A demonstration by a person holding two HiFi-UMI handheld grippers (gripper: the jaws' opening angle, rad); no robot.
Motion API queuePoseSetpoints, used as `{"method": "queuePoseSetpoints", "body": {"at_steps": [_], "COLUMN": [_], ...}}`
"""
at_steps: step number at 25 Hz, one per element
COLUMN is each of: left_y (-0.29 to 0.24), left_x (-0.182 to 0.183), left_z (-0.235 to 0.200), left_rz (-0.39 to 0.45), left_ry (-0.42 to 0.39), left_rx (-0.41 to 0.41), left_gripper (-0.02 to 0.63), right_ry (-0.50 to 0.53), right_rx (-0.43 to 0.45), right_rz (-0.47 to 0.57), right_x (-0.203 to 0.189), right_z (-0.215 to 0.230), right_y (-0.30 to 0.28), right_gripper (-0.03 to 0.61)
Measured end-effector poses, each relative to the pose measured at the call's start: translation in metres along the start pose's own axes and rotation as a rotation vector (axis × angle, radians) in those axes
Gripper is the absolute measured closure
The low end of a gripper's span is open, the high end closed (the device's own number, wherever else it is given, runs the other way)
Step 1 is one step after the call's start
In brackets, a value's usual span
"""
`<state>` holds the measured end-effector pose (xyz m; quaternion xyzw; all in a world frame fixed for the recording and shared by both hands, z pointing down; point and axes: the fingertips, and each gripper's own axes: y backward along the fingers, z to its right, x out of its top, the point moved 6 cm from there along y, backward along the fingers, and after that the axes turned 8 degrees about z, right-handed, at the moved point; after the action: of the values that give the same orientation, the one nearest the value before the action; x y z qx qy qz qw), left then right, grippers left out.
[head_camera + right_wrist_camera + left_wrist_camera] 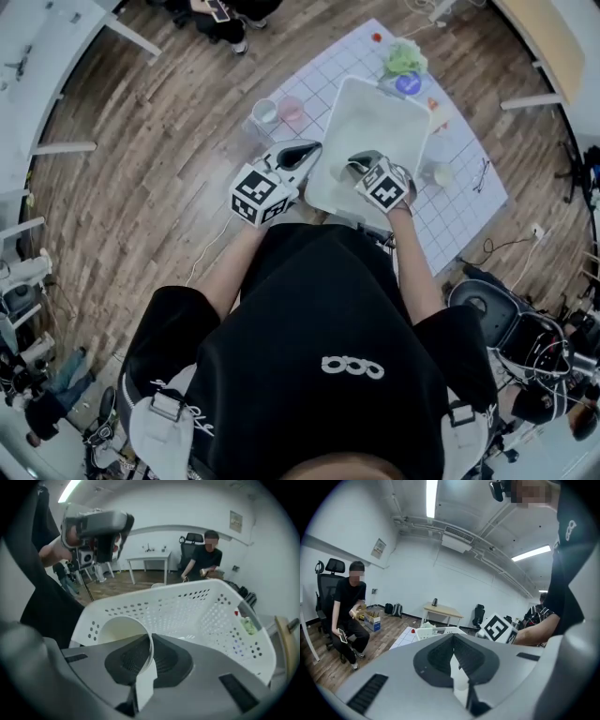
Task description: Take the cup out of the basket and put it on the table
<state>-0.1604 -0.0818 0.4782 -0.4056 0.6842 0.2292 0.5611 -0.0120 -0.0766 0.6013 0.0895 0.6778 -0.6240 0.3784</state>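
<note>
While the left gripper (299, 155) keeps its jaws pressed together, empty, just beside the basket's (375, 120) near left edge, the right gripper (149, 660) pinches the white cup's (122, 629) wall, holding the cup tilted inside the basket's near end. Beyond, on the gridded mat (461, 208), stand a clear cup (265, 112) and a pink cup (292, 110).

Head view steeply overhead, all share basket (375, 131)
</note>
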Motion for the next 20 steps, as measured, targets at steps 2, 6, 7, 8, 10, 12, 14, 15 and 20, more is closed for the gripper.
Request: {"method": "queuePoseSetpoints", "body": {"at_steps": [2,6,7,8,10,12,14,15,20], "left_y": [-0.011,-0.034,-0.04,-0.045,-0.055,-0.065,-0.075,-0.08,-0.104], "left_x": [0.005,0.015,0.017,0.019,0.02,0.017,0.013,0.01,-0.004], "left_z": [0.011,0.039,0.046,0.053,0.069,0.085,0.103,0.113,0.168], "left_rz": [-0.005,-0.008,-0.008,-0.01,-0.019,-0.029,-0.041,-0.048,-0.066], "left_ry": [-0.015,-0.045,-0.054,-0.063,-0.078,-0.088,-0.094,-0.098,-0.108], "left_rx": [-0.04,-0.105,-0.118,-0.132,-0.161,-0.186,-0.209,-0.223,-0.287], "left_gripper": [0.606,0.604,0.604,0.604,0.604,0.604,0.604,0.604,0.604], "right_ry": [-0.019,-0.11,-0.138,-0.166,-0.219,-0.259,-0.296,-0.318,-0.413], "right_rx": [-0.07,-0.178,-0.206,-0.236,-0.299,-0.355,-0.399,-0.419,-0.511], "right_rz": [0.09,0.318,0.373,0.421,0.496,0.54,0.558,0.565,0.606], "right_x": [0.009,0.019,0.018,0.014,0.001,-0.02,-0.045,-0.059,-0.122], "right_z": [-0.001,-0.002,-0.001,0.0,0.0,0.0,-0.001,-0.003,-0.02], "right_y": [0.032,0.1,0.117,0.133,0.16,0.183,0.201,0.21,0.254], "right_gripper": [0.548,0.548,0.548,0.548,0.548,0.548,0.548,0.548,0.548]}}
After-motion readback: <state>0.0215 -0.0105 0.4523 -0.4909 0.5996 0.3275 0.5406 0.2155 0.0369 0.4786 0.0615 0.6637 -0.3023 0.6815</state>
